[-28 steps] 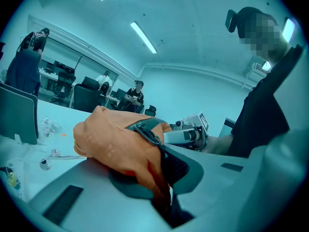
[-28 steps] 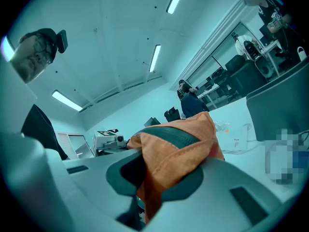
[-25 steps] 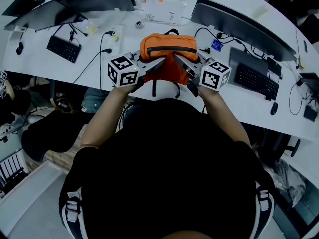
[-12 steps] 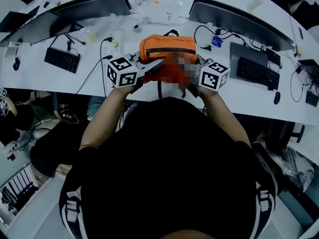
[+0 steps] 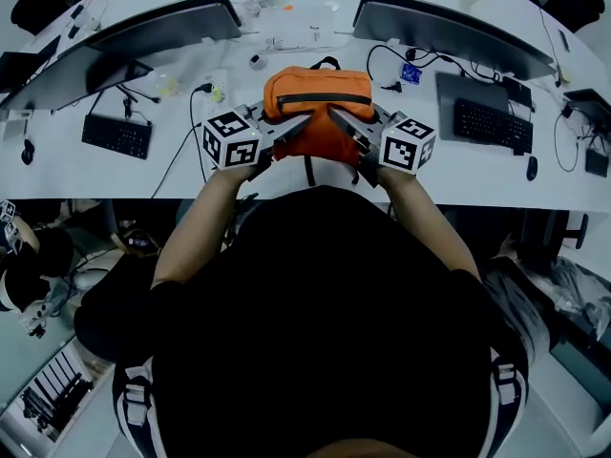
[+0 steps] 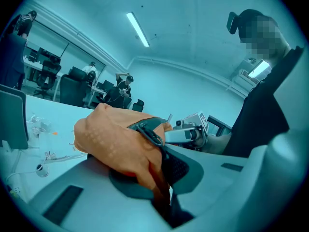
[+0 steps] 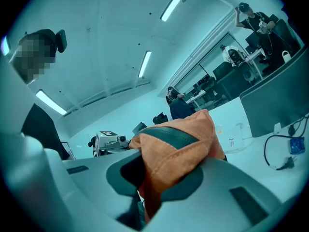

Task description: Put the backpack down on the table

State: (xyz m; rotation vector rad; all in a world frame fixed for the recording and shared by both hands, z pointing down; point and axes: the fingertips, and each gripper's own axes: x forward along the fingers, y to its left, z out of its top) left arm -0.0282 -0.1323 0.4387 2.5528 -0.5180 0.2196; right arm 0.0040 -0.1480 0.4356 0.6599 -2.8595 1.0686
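An orange backpack (image 5: 317, 93) with a dark zip hangs over the white table (image 5: 143, 175), near its front edge; whether it touches the top I cannot tell. My left gripper (image 5: 298, 125) is shut on the fabric at the bag's left side, and my right gripper (image 5: 341, 122) is shut on its right side. In the left gripper view the backpack (image 6: 113, 141) bulges out of the closed left gripper (image 6: 157, 180), with the right gripper's camera body (image 6: 193, 129) beyond it. The right gripper view shows the backpack (image 7: 181, 146) pinched in the right gripper (image 7: 152, 182).
Two dark monitors (image 5: 153, 27) (image 5: 449, 27) stand at the back of the table. Keyboards (image 5: 116, 135) (image 5: 490, 122), a mouse (image 5: 532, 167), cables and a clear container (image 5: 301, 29) lie around the bag. People sit at desks in the background.
Both grippers have carried the backpack a little farther in over the table, away from its front edge. Their grip on the fabric is unchanged.
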